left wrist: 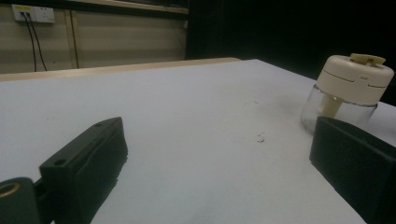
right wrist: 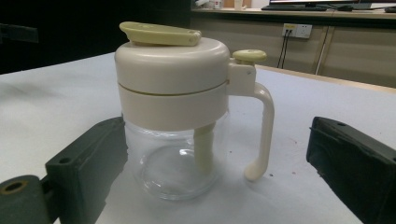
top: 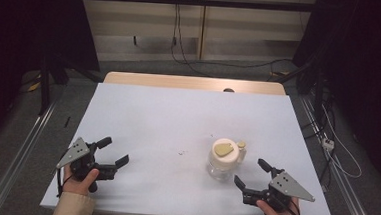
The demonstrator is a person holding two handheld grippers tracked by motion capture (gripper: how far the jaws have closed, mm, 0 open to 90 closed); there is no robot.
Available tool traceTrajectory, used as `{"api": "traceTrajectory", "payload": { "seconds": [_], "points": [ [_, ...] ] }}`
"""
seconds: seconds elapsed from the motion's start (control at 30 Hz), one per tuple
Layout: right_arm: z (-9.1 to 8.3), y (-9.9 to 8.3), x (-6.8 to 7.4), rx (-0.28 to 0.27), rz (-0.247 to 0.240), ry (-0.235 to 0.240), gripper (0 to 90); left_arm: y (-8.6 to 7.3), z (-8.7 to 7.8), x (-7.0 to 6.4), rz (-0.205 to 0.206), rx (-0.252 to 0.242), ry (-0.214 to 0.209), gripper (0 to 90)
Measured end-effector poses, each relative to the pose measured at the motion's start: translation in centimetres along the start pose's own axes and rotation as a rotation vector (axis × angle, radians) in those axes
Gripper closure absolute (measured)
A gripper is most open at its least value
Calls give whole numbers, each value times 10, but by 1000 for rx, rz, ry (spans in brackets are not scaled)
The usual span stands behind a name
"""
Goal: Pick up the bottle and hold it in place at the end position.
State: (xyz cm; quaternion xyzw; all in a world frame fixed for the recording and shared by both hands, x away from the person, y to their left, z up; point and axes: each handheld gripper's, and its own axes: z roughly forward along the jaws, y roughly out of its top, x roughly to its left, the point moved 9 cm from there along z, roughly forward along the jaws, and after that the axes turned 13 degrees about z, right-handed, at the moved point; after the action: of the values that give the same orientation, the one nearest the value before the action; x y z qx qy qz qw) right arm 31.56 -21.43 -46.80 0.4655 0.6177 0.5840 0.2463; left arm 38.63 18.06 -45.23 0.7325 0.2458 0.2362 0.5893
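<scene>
A clear glass jar with a cream lid, a cream handle and a yellow-green flap on top (top: 224,158) stands upright on the white table (top: 178,117), right of centre. My right gripper (top: 253,174) is open just in front of and to the right of the jar. In the right gripper view the jar (right wrist: 180,116) stands close ahead between the spread jaws, nearer the left one, handle to the right. My left gripper (top: 113,151) rests open at the table's front left, far from the jar. The left gripper view shows the jar (left wrist: 348,91) at the right.
A wooden strip (top: 195,82) runs along the table's far edge. Cables (top: 336,146) and a power strip lie on the floor to the right. Metal rails (top: 20,147) flank the table. A few small specks (top: 181,152) mark the table's middle.
</scene>
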Motion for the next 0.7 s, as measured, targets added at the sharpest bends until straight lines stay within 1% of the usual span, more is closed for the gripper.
{"api": "traceTrajectory", "payload": {
  "seconds": [0.03, 0.07, 0.1, 0.17, 0.3, 0.4, 0.57, 0.6, 0.7],
  "points": [
    [0, 0, 0, -1, -1, 1, 50, 1, 0, 0, 5, -9, 2, 34],
    [1, 0, 1, -1, 1, 4, 50, 1, 0, 0, 5, -9, 2, 34],
    [1, 0, 1, 2, 2, 3, 50, 1, 0, -1, 6, -8, -7, 34],
    [2, 0, 2, 7, 3, 9, 50, 1, 0, -1, 9, -7, -1, 34],
    [3, -1, 3, 12, -1, 12, 50, 1, 1, -1, 9, -1, -6, 34],
    [4, -1, 2, 13, -2, 5, 53, 1, 2, -1, 9, 0, -4, 34],
    [6, 1, 4, 6, 11, 7, 56, 1, 3, -1, 14, -4, -1, 34],
    [7, 1, 4, 6, 13, 9, 59, 1, 3, -1, 9, -6, 0, 34],
    [10, 0, 6, 11, 14, 12, 59, 0, 1, -1, 13, -1, 2, 34]
  ]
}}
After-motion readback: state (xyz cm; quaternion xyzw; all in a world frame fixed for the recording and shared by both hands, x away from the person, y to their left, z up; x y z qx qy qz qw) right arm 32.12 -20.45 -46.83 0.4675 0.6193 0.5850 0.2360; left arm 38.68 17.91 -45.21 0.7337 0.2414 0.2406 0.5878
